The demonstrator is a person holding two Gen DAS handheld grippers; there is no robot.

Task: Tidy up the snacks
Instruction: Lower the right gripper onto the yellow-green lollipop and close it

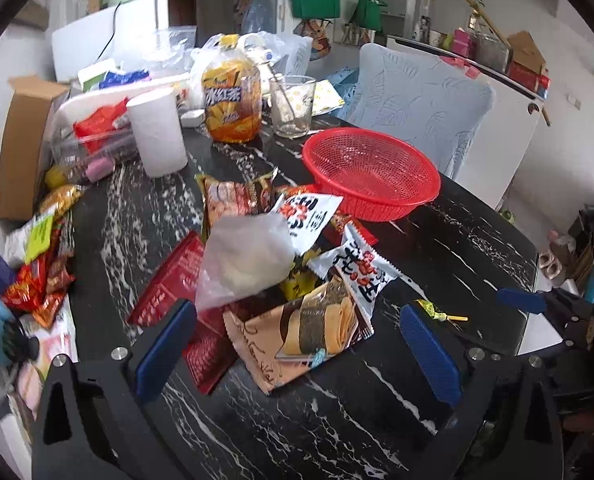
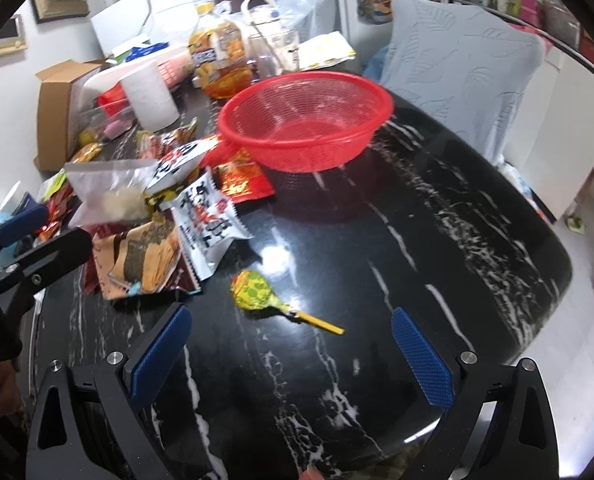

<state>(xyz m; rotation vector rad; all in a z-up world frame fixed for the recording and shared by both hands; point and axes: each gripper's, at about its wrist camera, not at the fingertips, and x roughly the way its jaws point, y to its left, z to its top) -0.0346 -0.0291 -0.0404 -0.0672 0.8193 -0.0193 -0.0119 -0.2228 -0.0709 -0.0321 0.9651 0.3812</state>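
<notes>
Yellow-green lollipop [image 2: 254, 289] on black marble table [image 2: 437, 216], just ahead of wide-open right gripper [image 2: 293, 354], untouched.

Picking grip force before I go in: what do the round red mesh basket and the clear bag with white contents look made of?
Round red mesh basket: apparently moulded plastic, glossy, with fine perforated walls and a solid rim; likely rigid.
Clear bag with white contents: thin, soft plastic film, translucent and creased; likely crushable. Contents unclear.
</notes>
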